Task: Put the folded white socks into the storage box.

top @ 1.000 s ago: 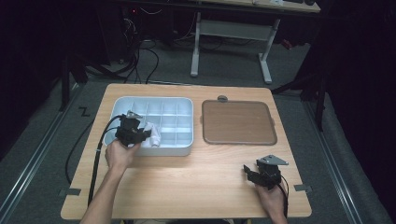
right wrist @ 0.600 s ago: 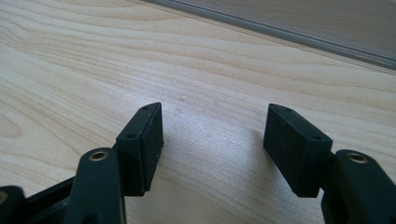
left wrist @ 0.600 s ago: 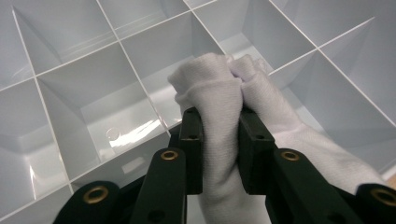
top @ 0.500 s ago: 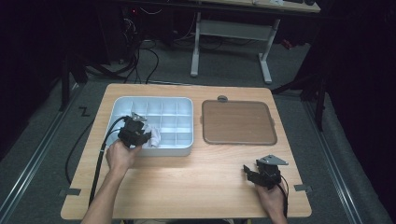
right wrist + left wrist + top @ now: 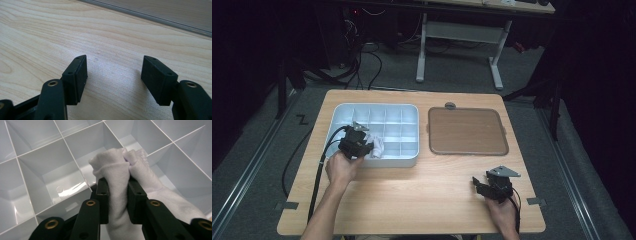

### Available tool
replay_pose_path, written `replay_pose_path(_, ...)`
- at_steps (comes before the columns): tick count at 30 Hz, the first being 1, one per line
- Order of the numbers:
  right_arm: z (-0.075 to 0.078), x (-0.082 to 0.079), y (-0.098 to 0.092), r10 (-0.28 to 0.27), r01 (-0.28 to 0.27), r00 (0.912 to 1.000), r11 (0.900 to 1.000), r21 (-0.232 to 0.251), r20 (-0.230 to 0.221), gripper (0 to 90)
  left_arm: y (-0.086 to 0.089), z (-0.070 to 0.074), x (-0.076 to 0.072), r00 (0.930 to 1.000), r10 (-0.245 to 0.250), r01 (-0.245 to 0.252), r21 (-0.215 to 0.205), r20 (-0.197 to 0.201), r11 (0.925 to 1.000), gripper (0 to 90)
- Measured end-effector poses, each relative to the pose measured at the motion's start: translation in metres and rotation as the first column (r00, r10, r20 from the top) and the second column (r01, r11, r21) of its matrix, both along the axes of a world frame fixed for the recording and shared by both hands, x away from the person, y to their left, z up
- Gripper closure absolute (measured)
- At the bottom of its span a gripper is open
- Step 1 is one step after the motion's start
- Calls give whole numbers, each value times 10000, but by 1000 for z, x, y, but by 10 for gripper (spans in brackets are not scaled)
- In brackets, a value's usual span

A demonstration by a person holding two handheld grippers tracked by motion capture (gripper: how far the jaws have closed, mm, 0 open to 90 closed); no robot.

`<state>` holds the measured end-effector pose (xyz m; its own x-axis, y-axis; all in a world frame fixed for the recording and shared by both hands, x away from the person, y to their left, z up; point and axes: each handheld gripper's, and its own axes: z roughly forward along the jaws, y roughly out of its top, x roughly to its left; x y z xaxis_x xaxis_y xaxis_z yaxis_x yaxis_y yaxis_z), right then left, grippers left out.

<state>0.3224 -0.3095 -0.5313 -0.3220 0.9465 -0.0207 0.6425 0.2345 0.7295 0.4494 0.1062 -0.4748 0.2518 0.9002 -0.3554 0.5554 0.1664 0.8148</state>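
My left gripper (image 5: 364,146) is shut on a rolled white sock (image 5: 377,147), held over the front row of the white compartment tray (image 5: 412,160). In the left gripper view the sock (image 5: 117,170) bulges out above both pads (image 5: 102,195), with the tray's dividers (image 5: 75,162) close beneath it. My right gripper (image 5: 479,186) rests low over the wooden table (image 5: 422,195) near its front right corner. Its jaws (image 5: 115,75) stand open with only bare wood between them.
A brown tray lid (image 5: 467,131) lies flat on the table to the right of the compartment tray. A black cable (image 5: 319,170) trails from the left gripper off the table's front left. A metal desk frame (image 5: 462,35) stands behind the table.
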Motion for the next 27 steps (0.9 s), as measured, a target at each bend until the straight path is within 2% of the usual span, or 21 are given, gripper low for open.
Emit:
replay_pose_path(7,0,0,0,3,-3,10000,10000,-2,0,385,-1,-1,0,10000,35,-34,137,-67,9999,747)
replay_pose_path(27,0,0,1,22,-22,10000,10000,17,-15,386,-1,-3,0,9998,59,-57,86,-211,9999,751)
